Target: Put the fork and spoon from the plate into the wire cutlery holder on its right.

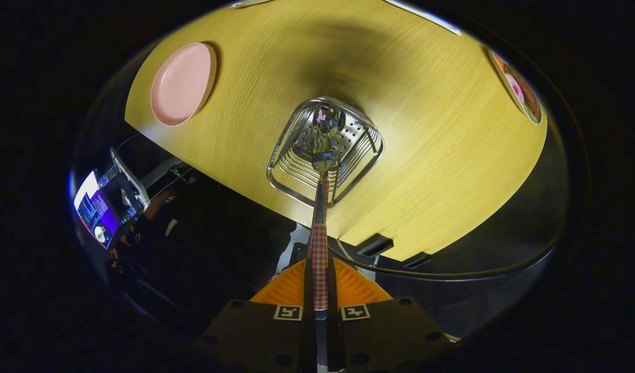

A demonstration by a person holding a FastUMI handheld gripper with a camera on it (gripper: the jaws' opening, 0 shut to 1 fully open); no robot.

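Note:
My gripper [320, 287] is shut on the red-and-white checked handle of the fork [320, 207]. Seen from above, the fork hangs tines-down over the wire cutlery holder [325, 150], its head at the holder's opening. A spoon [332, 118] lies inside the holder, its bowl showing beside the fork's tines. The pink plate [182, 84] sits on the wooden table, left of the holder, with nothing on it.
The yellow wooden table [426, 129] spreads under the holder; its near edge runs just below it. A patterned plate [519, 90] sits at the far right edge. A person's hand [157, 199] and a lit screen [95, 207] are off the table's left.

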